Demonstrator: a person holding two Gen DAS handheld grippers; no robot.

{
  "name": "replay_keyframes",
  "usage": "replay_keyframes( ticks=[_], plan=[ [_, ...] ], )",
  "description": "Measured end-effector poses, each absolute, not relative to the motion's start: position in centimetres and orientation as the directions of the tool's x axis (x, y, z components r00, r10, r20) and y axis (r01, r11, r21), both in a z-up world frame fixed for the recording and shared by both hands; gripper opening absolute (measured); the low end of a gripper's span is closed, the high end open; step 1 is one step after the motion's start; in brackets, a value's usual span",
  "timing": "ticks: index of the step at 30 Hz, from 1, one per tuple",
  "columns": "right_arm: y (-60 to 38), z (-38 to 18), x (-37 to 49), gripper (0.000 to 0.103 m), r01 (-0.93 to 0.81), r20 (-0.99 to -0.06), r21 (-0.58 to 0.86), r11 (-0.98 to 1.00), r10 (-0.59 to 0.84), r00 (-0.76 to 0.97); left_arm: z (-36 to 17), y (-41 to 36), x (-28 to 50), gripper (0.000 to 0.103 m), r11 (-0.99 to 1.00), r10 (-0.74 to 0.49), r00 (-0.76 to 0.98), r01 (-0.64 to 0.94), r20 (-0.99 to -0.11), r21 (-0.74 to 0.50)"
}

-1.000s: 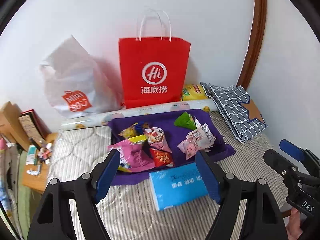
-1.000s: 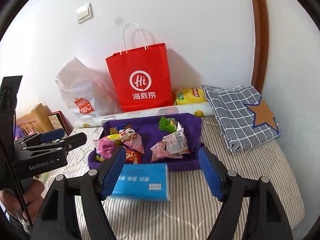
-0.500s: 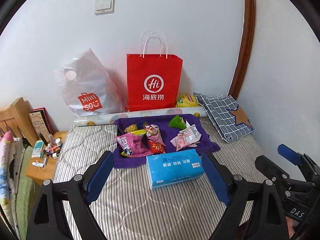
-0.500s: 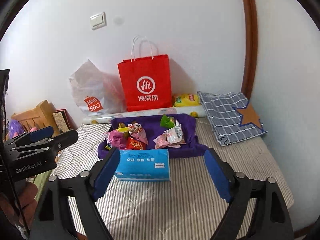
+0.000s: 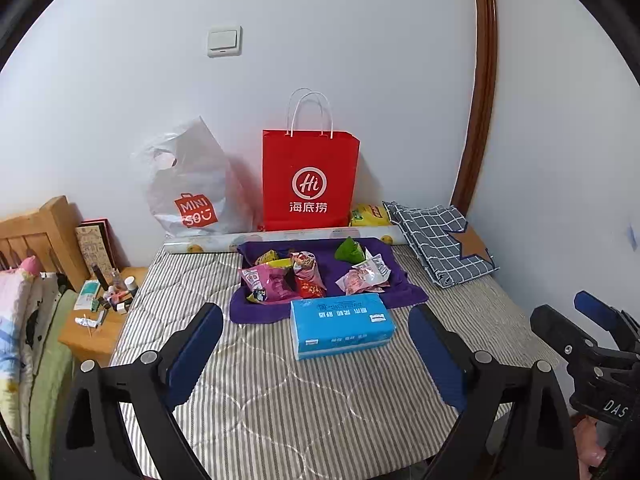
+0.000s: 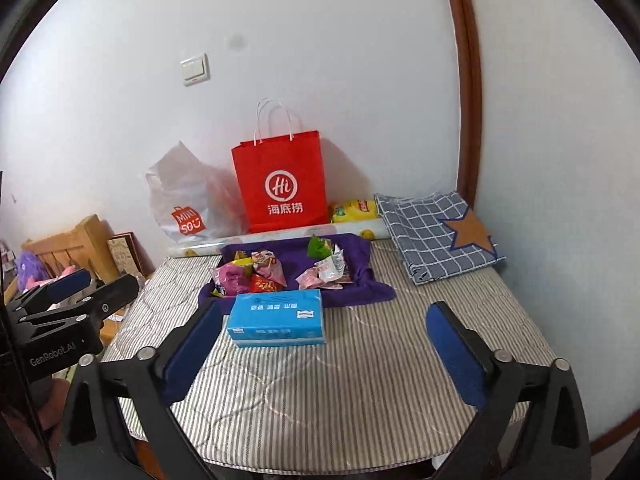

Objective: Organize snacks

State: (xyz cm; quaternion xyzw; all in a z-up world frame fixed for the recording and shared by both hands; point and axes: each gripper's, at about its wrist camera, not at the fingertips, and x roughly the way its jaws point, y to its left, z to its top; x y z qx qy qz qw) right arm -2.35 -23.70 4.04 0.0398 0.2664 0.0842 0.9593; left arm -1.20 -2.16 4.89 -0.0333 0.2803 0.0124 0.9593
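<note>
Bare striped mattress (image 5: 304, 408) up front, blue tissue pack (image 5: 340, 326) blocking snack-laden purple cloth (image 5: 400, 290)

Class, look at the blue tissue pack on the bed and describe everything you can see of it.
The blue tissue pack is a soft-looking rectangular brick in glossy light-blue wrapping, with small white print on top and a white band along its lower front edge. It looks sealed and lies flat on the striped mattress, its long side across the view. Its far edge meets or slightly overlaps the front edge of the purple cloth that holds the snacks. No gripper touches it.
</note>
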Motion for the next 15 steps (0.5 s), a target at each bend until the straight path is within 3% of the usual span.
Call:
replay_keyframes(
  ticks=[15],
  plan=[
    [-24.2,3.7,-3.9,0.103,-0.114,-0.508,0.082,0.990,0.140,0.850,4.5,-2.8,-2.6,0.094,0.997,-0.004,0.842,-0.039,-0.540,-0.068]
  ],
)
